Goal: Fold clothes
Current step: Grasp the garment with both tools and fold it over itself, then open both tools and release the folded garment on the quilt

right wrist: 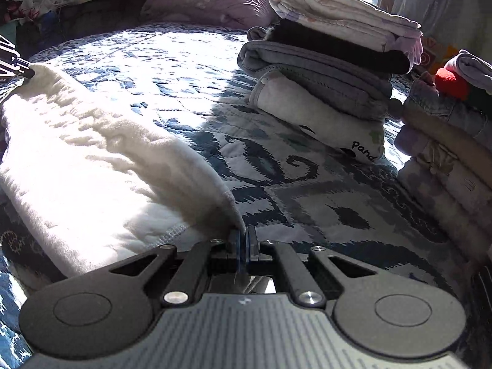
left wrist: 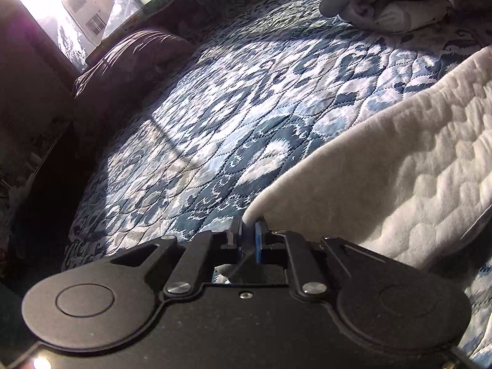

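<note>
Fold underway: left gripper (left wrist: 248, 230) and right gripper (right wrist: 243, 240) each clamp a white fleece garment (right wrist: 92, 153) corner; next, carry the edge across evenly.

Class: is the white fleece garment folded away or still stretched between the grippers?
Stretched: left gripper and right gripper each pinch an end of the fleece.

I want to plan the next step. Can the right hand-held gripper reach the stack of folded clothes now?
Probably not yet: the right hand-held gripper is shut on the white fleece garment. The quilt towards the stack looks bare.
</note>
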Tool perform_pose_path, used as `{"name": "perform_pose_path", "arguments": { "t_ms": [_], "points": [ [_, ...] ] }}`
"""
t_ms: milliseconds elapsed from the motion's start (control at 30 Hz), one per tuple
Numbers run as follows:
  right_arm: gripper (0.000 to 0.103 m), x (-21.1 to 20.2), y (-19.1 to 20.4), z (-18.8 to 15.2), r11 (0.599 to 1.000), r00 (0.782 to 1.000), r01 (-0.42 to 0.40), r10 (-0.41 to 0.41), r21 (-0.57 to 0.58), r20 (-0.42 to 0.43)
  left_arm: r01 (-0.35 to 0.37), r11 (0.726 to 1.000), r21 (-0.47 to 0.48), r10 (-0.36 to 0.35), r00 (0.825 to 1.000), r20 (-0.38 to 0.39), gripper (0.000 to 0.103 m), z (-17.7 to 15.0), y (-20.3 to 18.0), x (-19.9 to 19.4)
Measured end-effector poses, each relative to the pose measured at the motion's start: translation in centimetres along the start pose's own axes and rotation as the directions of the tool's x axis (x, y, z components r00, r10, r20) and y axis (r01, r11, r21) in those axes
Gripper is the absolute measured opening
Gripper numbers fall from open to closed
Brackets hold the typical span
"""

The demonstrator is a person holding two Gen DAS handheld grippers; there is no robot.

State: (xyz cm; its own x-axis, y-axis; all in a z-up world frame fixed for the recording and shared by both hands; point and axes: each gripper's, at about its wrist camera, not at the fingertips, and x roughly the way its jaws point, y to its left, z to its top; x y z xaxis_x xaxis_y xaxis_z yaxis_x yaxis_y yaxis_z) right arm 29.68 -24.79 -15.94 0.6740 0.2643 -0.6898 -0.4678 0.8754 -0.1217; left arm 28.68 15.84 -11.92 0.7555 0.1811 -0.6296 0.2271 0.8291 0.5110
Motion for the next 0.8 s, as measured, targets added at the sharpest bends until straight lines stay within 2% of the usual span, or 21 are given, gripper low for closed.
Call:
{"name": "perform_pose_path", "arguments": {
  "t_ms": [200, 233, 267, 333, 400, 467, 533, 600, 700, 800],
  "points": [
    [0.003, 0.5, 0.5, 0.0, 0.999, 0.999, 0.032, -0.032, 0.019, -0.013, 0.015, 1.0, -0.017, -0.015, 0.999, -0.041, 0.009, -0.4, -0.2, 2.4],
    [0.003, 0.5, 0.6, 0.2, 0.999, 0.999, 0.05, -0.05, 0.014, -0.012, 0.01, 1.0, -0.026, -0.011, 0.999, -0.048, 0.015, -0.6, -0.1, 2.8],
    [0.008, 0.4, 0.7, 0.3, 0.998, 0.998, 0.067, -0.067, 0.008, -0.011, -0.002, 0.999, -0.042, -0.001, 0.999, -0.053, 0.019, -0.9, 0.1, 3.0],
    [0.014, -0.4, 0.4, 0.5, 0.994, 0.995, 0.102, -0.102, 0.035, 0.016, -0.063, 0.988, -0.138, 0.055, 0.997, -0.06, 0.037, -1.4, 1.4, 2.8],
    [0.016, -1.5, 0.2, 0.6, 0.989, 0.99, 0.131, -0.134, 0.066, 0.05, -0.111, 0.95, -0.291, 0.095, 0.993, -0.071, 0.033, -2.6, 3.6, 1.6],
    [0.017, -2.7, 0.2, 0.6, 0.984, 0.983, 0.151, -0.16, 0.091, 0.092, -0.144, 0.887, -0.439, 0.122, 0.989, -0.078, 0.033, -4.1, 5.7, 0.0],
    [0.018, -3.6, 1.1, 0.6, 0.988, 0.983, 0.115, -0.128, 0.1, 0.133, -0.148, 0.85, -0.505, 0.14, 0.989, -0.055, 0.033, -4.9, 6.1, -1.8],
    [0.018, -3.8, 2.5, 0.6, 0.994, 0.986, 0.062, -0.074, 0.087, 0.15, -0.092, 0.828, -0.553, 0.114, 0.993, 0.006, 0.032, -5.4, 5.7, -3.4],
    [0.018, -3.0, 4.6, 0.7, 0.998, 0.987, -0.007, -0.003, 0.065, 0.158, 0.065, 0.806, -0.588, 0.016, 0.991, 0.131, 0.032, -5.5, 3.9, -4.4],
    [0.018, -1.6, 5.0, 0.8, 0.994, 0.989, 0.019, -0.034, 0.104, 0.145, 0.115, 0.826, -0.552, -0.028, 0.986, 0.164, 0.031, -4.6, 1.7, -3.0]
  ]
}}
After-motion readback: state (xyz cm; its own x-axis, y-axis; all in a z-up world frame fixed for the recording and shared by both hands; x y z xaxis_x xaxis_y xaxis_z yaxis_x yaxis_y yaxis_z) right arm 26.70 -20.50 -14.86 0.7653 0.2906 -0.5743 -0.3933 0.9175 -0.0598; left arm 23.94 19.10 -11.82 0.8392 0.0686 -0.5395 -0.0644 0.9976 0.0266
